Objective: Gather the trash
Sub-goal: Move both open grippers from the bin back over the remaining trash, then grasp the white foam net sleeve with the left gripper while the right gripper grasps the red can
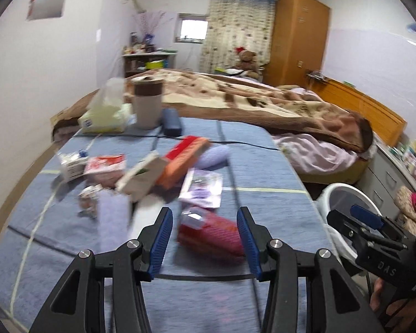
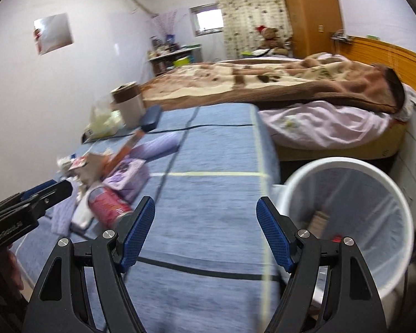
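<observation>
Approaching the litter pile with both grippers empty; blur in both views, so positions are rough. Far left of the blue cloth-covered table (image 1: 263, 172): a small white carton (image 1: 70, 163), then a red-and-white packet (image 1: 105, 166), a tilted pale box (image 1: 141, 177) leaning against an orange-red box (image 1: 183, 158). Behind them, a tissue pack (image 1: 105, 113), a lidded cup (image 1: 147, 102) and a dark case (image 1: 171, 122) stand near the wall; judged as keepers, not trash.

Centre: a purple printed packet (image 1: 202, 188) lies flat, and just nearer you a red-pink wrapped can (image 1: 210, 236) rests on its side. Your left gripper (image 1: 205, 238) frames that can, jaws partly open, pads on either side of it but apparently clear of it; nothing held. Judged next pick: the can. Lower the fingers until the pads bracket its body at mid-length, square the jaws across its axis so it cannot roll out, then close.

Right: your right gripper (image 2: 205, 236) hangs over bare cloth, jaws wide, empty. Beyond the table edge stands the white lined bin (image 2: 346, 172), tilted in this view, with something boxy already at the bottom. Keep the right gripper clear of the bin mouth so the left can carry across and drop without collision.
</observation>
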Motion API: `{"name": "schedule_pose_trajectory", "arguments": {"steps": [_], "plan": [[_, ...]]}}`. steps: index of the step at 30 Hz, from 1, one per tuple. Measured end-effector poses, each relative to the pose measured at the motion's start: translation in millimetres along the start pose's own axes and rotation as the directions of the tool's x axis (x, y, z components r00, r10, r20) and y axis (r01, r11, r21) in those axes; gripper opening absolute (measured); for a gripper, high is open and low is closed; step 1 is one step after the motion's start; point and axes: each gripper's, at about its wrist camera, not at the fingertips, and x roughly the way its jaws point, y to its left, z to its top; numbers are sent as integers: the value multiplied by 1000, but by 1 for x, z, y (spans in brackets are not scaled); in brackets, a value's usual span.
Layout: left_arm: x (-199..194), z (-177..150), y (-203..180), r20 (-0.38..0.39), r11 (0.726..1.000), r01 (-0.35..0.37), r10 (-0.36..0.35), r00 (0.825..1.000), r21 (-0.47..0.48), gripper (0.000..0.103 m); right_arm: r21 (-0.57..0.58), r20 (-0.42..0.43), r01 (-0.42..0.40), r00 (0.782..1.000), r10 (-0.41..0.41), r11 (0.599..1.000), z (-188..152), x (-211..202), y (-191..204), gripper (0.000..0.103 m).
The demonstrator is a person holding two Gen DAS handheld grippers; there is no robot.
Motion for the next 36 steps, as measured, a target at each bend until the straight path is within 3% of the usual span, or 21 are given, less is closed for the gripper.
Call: {"name": "schedule_pose_trajectory", "arguments": {"steps": [10, 20, 29, 36], "plan": [[3, -11, 62, -33, 993, -92, 89, 995, -76, 48, -93, -65, -104, 993, 98, 990, -1, 27, 47, 77], [22, -24, 98, -101, 986, -126, 114, 988, -114, 48, -170, -139, -164, 980, 141, 972, -5, 52, 80, 77], [42, -29, 113, -137, 987, -36, 14, 990, -155, 51, -201, -200, -188, 969, 148, 961, -8, 69, 89, 77], [55, -27, 113, -163, 989, -30, 6, 987, -146, 53, -198, -242, -230, 953, 179, 953, -9, 73, 91, 76]]}}
